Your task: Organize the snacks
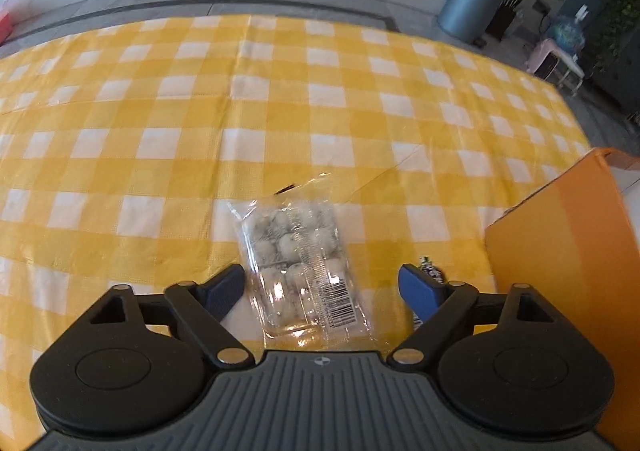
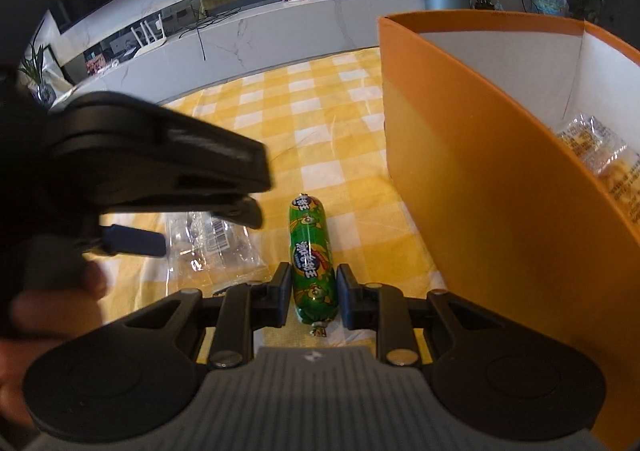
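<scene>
1. Snacks are split between two places: a clear packet [image 1: 300, 271] of pale round sweets and a green sausage [image 2: 312, 263] lie on the checked worktop [image 1: 280, 111], and at least one more wrapped snack [image 2: 600, 163] already sits inside the orange box [image 2: 480, 179].

2. From the left wrist view, the clear packet lies straight ahead at twelve o'clock from the left gripper [image 1: 320, 291]. Its near end sits between the fingers, and its long axis runs almost along the line the gripper points, leaning slightly toward eleven.

3. Left fingers stand wide apart, one on each side of the packet, and neither pad touches the wrapper. I judge that closing them would take the packet across its short width.

4. The right gripper [image 2: 314, 297] has its fingers clamped on the green sausage near its lower end. The sausage runs away from the fingers toward twelve o'clock, long axis in line with the gripper.

5. Seen from the right wrist, the orange box stands at about two o'clock, just beside the sausage, so the right hand is the nearer one to it.

6. From the left gripper the box wall [image 1: 560, 251] is at three o'clock, beyond a small dark wrapper [image 1: 430, 271] lying next to the right-side finger.

7. A person's hand [image 2: 48, 315] holding the left gripper [image 2: 168, 219] shows at nine o'clock in the right view, above the clear packet [image 2: 212, 247].
</scene>
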Demonstrator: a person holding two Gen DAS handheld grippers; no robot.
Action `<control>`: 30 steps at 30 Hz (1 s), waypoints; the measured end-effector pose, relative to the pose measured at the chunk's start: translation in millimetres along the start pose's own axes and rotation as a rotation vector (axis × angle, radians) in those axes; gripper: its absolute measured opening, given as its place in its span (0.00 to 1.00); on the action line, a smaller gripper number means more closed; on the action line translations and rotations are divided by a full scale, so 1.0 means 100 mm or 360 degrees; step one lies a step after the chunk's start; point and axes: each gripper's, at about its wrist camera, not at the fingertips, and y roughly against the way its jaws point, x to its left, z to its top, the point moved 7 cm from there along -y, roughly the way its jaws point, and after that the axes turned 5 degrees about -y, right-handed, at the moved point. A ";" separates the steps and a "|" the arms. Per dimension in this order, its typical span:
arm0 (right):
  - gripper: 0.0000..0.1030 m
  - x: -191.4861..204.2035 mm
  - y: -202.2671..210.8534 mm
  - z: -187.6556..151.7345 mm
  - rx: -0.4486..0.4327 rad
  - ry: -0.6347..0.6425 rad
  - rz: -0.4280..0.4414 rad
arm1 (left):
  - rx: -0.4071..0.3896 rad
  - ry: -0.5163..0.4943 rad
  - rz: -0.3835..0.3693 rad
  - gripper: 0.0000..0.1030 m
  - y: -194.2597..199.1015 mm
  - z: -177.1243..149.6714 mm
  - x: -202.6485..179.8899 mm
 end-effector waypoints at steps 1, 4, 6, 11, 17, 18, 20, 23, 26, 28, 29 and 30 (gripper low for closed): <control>0.21 0.01 0.00 -0.01 -0.0004 0.0020 -0.0008 | 0.0002 -0.0032 0.0032 1.00 -0.03 0.00 -0.02; 0.21 0.04 0.01 -0.02 -0.0011 0.0056 -0.0024 | -0.0034 -0.0217 0.0163 1.00 -0.07 -0.04 -0.12; 0.21 0.03 0.01 -0.02 -0.0011 0.0053 -0.0027 | -0.0076 -0.0219 0.0179 1.00 -0.07 -0.08 -0.13; 0.21 0.03 0.02 -0.02 -0.0016 0.0044 -0.0028 | -0.0091 -0.0214 0.0169 0.72 0.03 -0.11 -0.06; 0.21 0.03 0.02 -0.02 -0.0017 0.0036 -0.0029 | -0.0161 -0.0154 0.0151 0.69 0.18 -0.20 0.10; 0.21 0.04 0.02 -0.02 -0.0021 0.0038 -0.0032 | -0.0195 -0.0133 0.0148 0.69 0.23 -0.24 0.15; 0.20 0.03 0.03 -0.02 -0.0021 0.0017 -0.0027 | -0.0236 -0.0122 0.0143 0.69 0.35 -0.30 0.23; 0.20 0.05 0.10 0.01 -0.0078 0.0045 -0.0021 | -0.0279 -0.0077 0.0154 0.69 0.52 -0.43 0.35; 0.20 0.07 0.11 0.04 -0.0090 0.0047 0.0031 | -0.0325 -0.0012 0.0136 0.69 0.70 -0.52 0.46; 0.20 0.07 0.12 0.04 -0.0071 0.0017 0.0083 | -0.0361 0.0018 0.0107 0.69 0.83 -0.56 0.49; 0.20 0.07 0.13 0.04 -0.0071 0.0011 0.0098 | -0.0380 0.0030 0.0094 0.69 0.90 -0.58 0.50; 0.20 0.08 0.14 0.04 -0.0076 0.0020 0.0108 | -0.0401 0.0039 0.0084 0.69 0.96 -0.60 0.51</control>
